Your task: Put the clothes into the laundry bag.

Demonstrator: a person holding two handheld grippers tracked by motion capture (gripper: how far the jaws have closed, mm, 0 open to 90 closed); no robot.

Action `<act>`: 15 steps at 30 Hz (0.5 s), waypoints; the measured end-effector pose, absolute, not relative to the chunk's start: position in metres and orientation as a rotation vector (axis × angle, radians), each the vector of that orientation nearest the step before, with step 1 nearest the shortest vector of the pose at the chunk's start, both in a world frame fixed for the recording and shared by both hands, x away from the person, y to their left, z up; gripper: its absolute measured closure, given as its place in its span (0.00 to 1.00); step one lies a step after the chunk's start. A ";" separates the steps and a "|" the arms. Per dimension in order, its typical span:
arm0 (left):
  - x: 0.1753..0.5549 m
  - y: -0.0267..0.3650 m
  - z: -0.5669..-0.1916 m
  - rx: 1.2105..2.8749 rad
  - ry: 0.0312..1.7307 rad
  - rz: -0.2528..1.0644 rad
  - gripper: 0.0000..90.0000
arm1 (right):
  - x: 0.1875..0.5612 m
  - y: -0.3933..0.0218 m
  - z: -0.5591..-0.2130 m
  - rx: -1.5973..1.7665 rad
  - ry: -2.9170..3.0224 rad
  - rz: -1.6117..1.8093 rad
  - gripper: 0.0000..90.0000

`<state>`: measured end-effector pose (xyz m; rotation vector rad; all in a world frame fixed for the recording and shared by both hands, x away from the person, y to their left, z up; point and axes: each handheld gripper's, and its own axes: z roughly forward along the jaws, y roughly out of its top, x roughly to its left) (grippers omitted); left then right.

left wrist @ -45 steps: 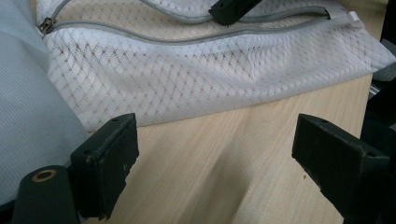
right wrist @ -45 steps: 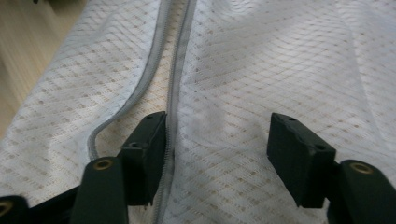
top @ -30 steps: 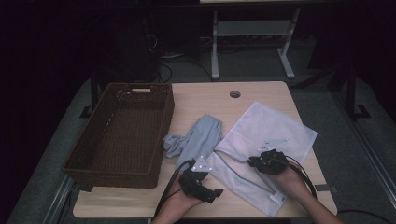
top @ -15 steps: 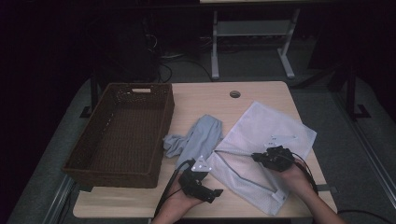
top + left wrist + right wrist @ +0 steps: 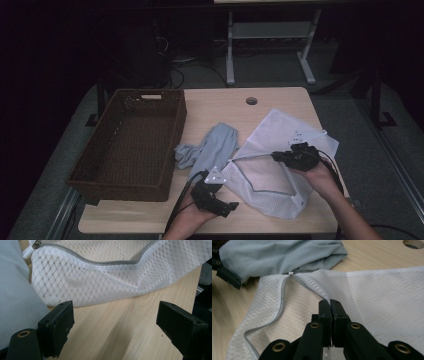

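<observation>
A white mesh laundry bag lies on the right half of the wooden table, its grey zip undone. My right gripper is shut on the upper edge of the bag's mouth and holds it a little off the lower layer. In the right gripper view the jaws pinch the zip edge of the mesh bag. A grey garment lies crumpled just left of the bag. My left gripper rests open near the front edge, with bare table between its jaws and the bag just ahead.
A large brown woven basket stands on the left part of the table. A round cable hole sits near the far edge. Beyond the table stands a white metal frame on a dark floor.
My right gripper has risen with the bag's upper edge in it, and the bag's mouth gapes wider. The left gripper has stayed put.
</observation>
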<state>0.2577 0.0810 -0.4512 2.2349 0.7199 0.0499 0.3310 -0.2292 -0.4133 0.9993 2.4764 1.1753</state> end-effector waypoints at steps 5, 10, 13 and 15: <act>0.258 0.083 -0.451 2.235 0.720 0.052 0.16 | 0.339 -0.231 -0.401 1.003 2.443 1.208 0.97; 0.258 0.082 -0.450 2.232 0.724 0.053 0.16 | 0.344 -0.234 -0.388 1.000 2.401 1.231 0.97; 0.258 0.082 -0.451 2.230 0.728 0.053 0.16 | 0.349 -0.236 -0.380 0.994 2.372 1.244 0.97; 0.259 0.083 -0.450 2.229 0.728 0.056 0.16 | 0.351 -0.238 -0.376 0.991 2.365 1.252 0.97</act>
